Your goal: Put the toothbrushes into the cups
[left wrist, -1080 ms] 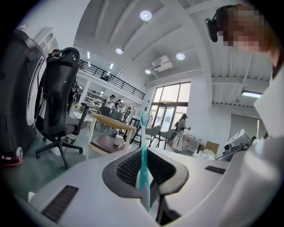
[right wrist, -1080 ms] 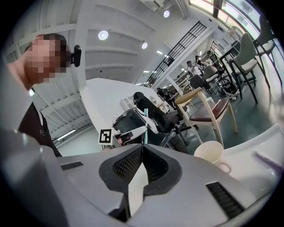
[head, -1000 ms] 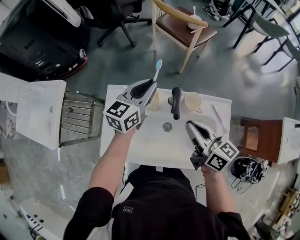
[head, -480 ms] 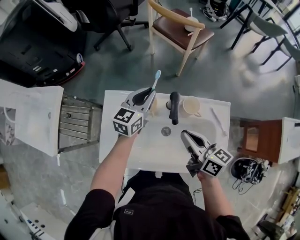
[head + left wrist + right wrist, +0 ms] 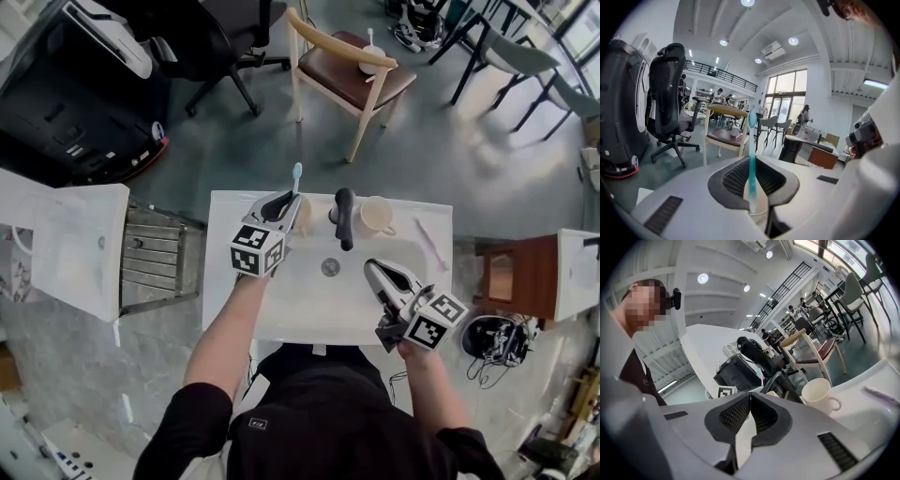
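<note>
Bright, even indoor light from ceiling lamps [image 5: 793,41] and tall windows [image 5: 787,93]; glare on the floor [image 5: 478,141]; both gripper views bulge, corners black.

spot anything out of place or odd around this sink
A pink toothbrush lies flat on the right ledge of the sink, loose, outside the mug next to it. A cup also sits on the wooden chair seat behind the sink, an odd spot. Nothing looks spilled or broken.

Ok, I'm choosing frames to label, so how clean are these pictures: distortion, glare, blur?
Head view: sharp and evenly lit, with pale glare on the floor at upper right. Left gripper view: strong fisheye with black corners, the blue toothbrush crisp, the windows washed out. Right gripper view: same fisheye, the white mug sharp, a mosaic patch at upper left.
</note>
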